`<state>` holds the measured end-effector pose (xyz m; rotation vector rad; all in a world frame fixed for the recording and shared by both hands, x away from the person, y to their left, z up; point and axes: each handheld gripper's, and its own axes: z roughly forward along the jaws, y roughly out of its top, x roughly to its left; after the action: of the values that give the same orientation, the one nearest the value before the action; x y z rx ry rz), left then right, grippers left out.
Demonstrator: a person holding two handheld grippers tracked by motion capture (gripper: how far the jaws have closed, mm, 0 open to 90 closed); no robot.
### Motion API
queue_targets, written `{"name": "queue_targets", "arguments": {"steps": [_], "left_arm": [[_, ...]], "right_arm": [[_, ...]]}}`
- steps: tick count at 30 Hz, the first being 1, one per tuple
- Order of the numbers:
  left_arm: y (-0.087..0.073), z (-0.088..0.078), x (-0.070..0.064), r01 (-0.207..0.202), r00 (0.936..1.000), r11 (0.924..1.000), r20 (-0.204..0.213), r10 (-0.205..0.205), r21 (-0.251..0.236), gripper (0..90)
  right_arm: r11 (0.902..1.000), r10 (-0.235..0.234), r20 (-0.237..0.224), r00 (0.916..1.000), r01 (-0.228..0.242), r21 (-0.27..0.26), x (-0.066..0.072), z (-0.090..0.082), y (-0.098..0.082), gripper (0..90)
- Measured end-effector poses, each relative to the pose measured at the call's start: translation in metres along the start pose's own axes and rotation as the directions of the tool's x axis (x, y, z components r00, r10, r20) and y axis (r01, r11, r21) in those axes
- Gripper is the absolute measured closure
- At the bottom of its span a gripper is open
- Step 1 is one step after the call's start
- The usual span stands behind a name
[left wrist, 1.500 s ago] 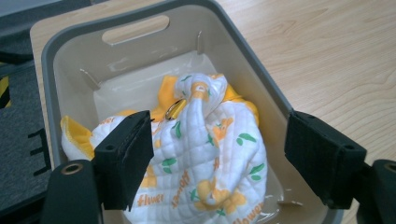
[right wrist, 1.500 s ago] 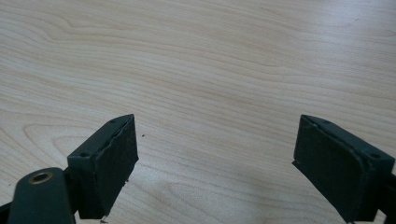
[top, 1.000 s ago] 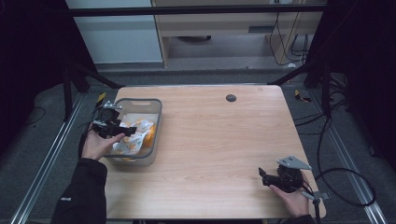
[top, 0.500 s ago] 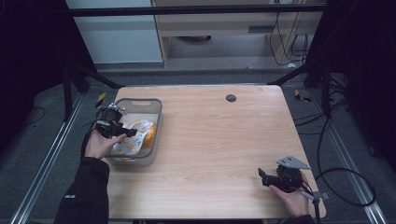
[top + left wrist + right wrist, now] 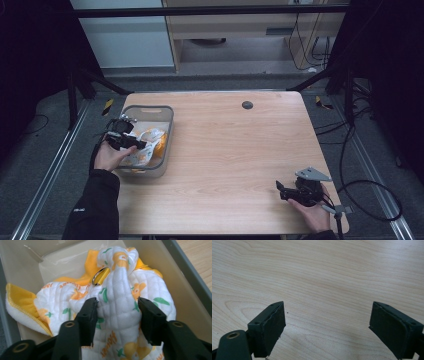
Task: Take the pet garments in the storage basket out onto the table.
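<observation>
My left gripper [image 5: 117, 306] jaws straddle the quilted cloth [image 5: 117, 315] ridge in the bin [image 5: 167, 131] (barely pinching); right gripper [image 5: 328, 327] spread, far off.

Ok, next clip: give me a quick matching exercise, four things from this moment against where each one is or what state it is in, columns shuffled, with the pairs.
Things:
1. left gripper
2. right gripper
3. quilted cloth
4. round dark disc

Places or states:
A. bunched inside the grey bin
B. on the wooden table near its far edge
C. fingers wide apart over bare wood, holding nothing
D. fingers either side of a raised fold of fabric

Pairs: 1-D, 2-C, 3-A, 4-B
</observation>
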<state>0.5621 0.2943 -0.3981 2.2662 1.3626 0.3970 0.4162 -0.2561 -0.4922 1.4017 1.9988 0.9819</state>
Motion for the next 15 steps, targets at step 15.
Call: {"name": "queue_targets", "arguments": {"steps": [15], "left_arm": [[0.002, -0.011, -0.002, 0.013, 0.9997, 0.9999, 0.020, -0.013, 0.006, 79.5]], "right_arm": [[0.9999, -0.009, 0.001, 1.0000, 0.009, 0.006, 0.000, 0.001, 0.000, 12.9]]}}
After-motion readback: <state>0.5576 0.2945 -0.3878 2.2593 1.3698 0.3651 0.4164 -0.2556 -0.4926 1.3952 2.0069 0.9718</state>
